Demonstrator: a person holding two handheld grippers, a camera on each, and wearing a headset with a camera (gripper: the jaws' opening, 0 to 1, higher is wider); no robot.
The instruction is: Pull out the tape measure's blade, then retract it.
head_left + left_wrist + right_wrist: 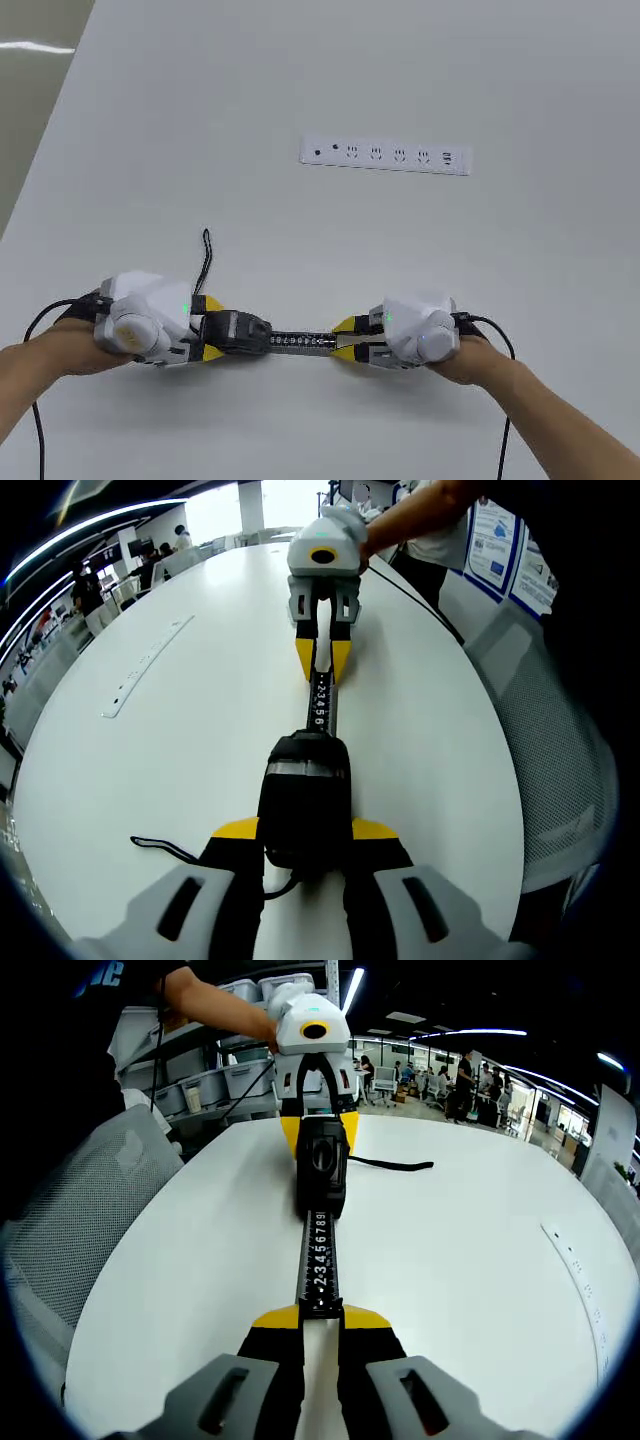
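1. I see the tape measure (238, 332) lying on the white table (300, 80), with its blade (300, 341) out a short way.
2. My left gripper (305, 830) clamps the tape measure, whose rear is hidden.
3. My right gripper (320, 1315) pinches the blade's tip, and the hook is hidden.

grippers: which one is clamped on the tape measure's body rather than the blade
The left gripper: its jaws close on the black case, while the right gripper pinches the end of the blade.
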